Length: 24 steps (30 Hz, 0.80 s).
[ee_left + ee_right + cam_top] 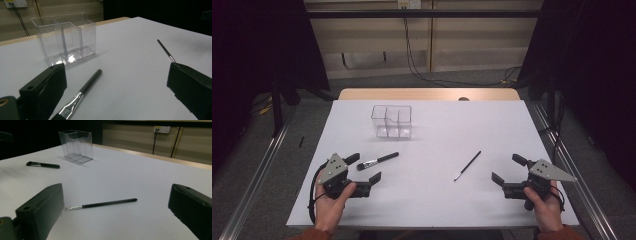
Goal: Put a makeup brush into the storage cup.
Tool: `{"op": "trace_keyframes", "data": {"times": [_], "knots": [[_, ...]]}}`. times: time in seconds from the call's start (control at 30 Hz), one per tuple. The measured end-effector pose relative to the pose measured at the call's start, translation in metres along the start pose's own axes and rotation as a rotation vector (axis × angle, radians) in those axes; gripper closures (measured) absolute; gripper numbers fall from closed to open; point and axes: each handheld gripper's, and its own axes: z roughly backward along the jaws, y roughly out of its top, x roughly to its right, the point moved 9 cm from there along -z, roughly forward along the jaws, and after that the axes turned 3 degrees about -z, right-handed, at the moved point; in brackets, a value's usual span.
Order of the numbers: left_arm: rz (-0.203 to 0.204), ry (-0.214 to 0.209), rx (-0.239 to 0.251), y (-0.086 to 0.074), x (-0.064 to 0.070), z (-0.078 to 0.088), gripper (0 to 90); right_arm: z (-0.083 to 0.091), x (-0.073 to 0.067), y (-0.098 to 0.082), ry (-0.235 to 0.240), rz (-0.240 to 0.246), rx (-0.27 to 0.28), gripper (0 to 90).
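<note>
— So how far along was the sorting at that moment?

— Barely begun, by the look of it. The clear organizer (pixel 392 121) stood on the white table (pixel 437 200) with all its compartments bare, and both brushes lay flat on the sheet outside it. Judging from that, every step of putting them away was yet to be done.

— Where were the brushes relative to the organizer?

— The thick brush (pixel 378 161) lay just in front of the organizer, a little toward its left side, handle end pointing toward the organizer in the left gripper view (pixel 82 93). The thin brush (pixel 467 165) lay well off to the organizer's right and nearer the person, apart from everything else; in the right gripper view it sat between the jaws, farther out (pixel 101 204).

— And the grippers?

— The left gripper (pixel 364 168) was held in front of the organizer, close beside the thick brush's bristle end, its jaws spread wide and holding nothing; whether a jaw brushed the bristles could not be told. The right gripper (pixel 507 170) hovered far to the organizer's right, near the thin brush but apart from it, jaws likewise spread and empty.

— What seemed left, then?

— Likely each gripper had to close on its nearest brush, lift it, and stand it in a compartment
</note>
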Motion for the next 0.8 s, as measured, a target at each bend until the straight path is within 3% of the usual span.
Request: {"op": "trace_keyframes", "data": {"times": [0.1, 0.13, 0.2, 0.23, 0.53, 0.57, 0.8], "knots": [[0.021, 0.002, 0.018, 0.004, -0.005, -0.002, 2.7, 0.000, 0.000, 0.000, 0.003, 0.000, 0.000, 0.0], [-0.007, 0.024, 0.001, 0.005, -0.013, -0.005, 2.7, 0.000, 0.000, 0.000, 0.001, 0.000, 0.001, 0.0], [-0.007, 0.031, 0.002, 0.005, -0.015, -0.006, 2.7, 0.000, 0.000, 0.000, 0.000, -0.007, 0.002, 0.0], [0.012, 0.030, 0.015, 0.006, -0.018, -0.008, 2.7, -0.001, 0.001, 0.000, 0.001, -0.004, -0.001, 0.0], [-0.008, 0.033, 0.020, 0.017, -0.026, -0.018, 2.0, -0.001, 0.000, 0.000, 0.005, -0.002, -0.004, 0.0], [-0.025, 0.044, 0.025, 0.021, -0.028, -0.021, 2.0, -0.001, 0.000, 0.000, 0.006, -0.003, -0.003, 0.0], [-0.030, 0.065, 0.016, 0.022, -0.037, -0.032, 2.0, -0.001, 0.000, -0.001, 0.009, 0.000, -0.005, 0.0]]}}
